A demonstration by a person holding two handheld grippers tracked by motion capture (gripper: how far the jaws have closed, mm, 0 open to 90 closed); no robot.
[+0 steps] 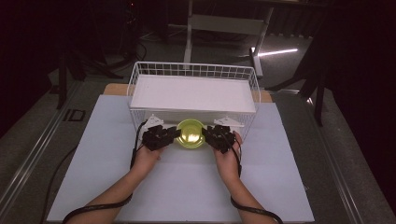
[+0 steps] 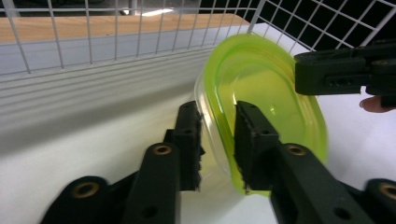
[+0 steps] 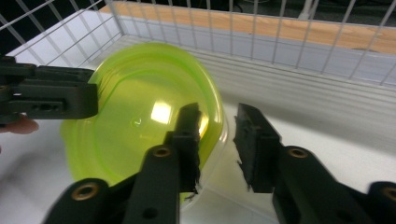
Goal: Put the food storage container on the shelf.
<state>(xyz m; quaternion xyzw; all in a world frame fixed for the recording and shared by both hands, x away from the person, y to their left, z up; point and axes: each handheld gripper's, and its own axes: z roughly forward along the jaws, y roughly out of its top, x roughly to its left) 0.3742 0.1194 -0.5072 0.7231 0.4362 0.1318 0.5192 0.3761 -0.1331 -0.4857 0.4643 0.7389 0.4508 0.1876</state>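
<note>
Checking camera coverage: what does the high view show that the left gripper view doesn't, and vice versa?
High view alone: both forearms, the left gripper and right gripper flanking the bowl, the whole white wire basket with its flat white top, and the dark floor around the table.

Left gripper view alone: its two jaws straddling the bowl's clear rim, one inside and one outside, with gaps showing.

Both: the yellow-green bowl, the basket wire, the white table surface, and the right gripper at the bowl's far side.

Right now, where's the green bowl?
In the high view the green bowl sits mid-table between the left gripper and right gripper, just in front of the white wire basket, each gripper's jaws straddling its rim.
</note>
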